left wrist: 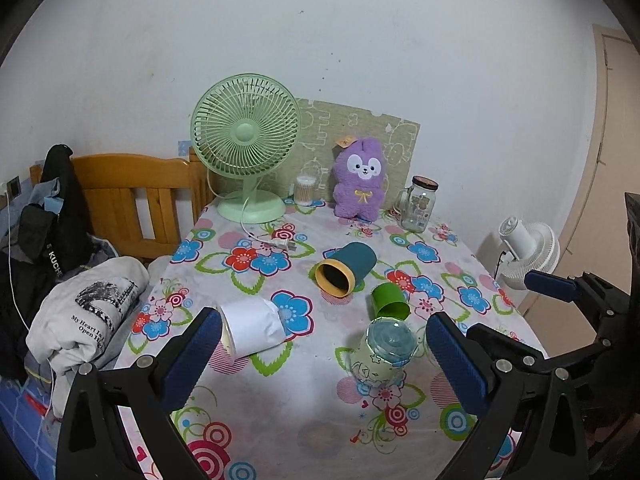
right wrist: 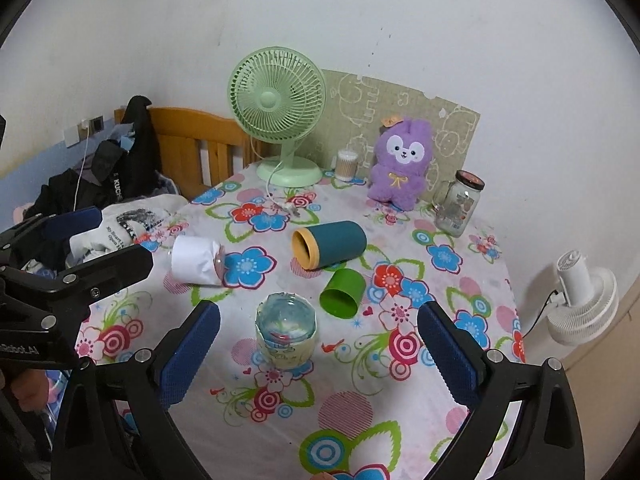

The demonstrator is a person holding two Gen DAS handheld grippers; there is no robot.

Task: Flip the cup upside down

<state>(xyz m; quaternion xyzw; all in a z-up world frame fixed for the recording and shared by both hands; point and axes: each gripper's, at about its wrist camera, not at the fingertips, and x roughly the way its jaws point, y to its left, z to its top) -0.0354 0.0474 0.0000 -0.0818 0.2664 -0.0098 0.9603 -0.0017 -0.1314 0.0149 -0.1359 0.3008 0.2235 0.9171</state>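
A glass cup with a pale printed sleeve [left wrist: 385,354] [right wrist: 286,330] stands upside down on the flowered tablecloth, its base up. A green cup [left wrist: 390,302] [right wrist: 342,292], a teal cup with a yellow rim [left wrist: 345,269] [right wrist: 328,245] and a white paper-wrapped cup [left wrist: 252,327] [right wrist: 196,259] lie on their sides behind it. My left gripper [left wrist: 324,360] is open and empty, above the table's near part. My right gripper [right wrist: 320,354] is open and empty, with the glass cup just beyond its fingers. The left gripper also shows at the left edge of the right wrist view [right wrist: 76,248].
A green desk fan [left wrist: 246,148] [right wrist: 278,110], a purple plush toy [left wrist: 360,178] [right wrist: 402,162], a glass jar [left wrist: 418,204] [right wrist: 458,204] and a cotton-swab tub [left wrist: 305,191] stand at the table's far edge. Clothes [left wrist: 86,312] lie on a bed at left. A white fan [right wrist: 580,296] stands at right.
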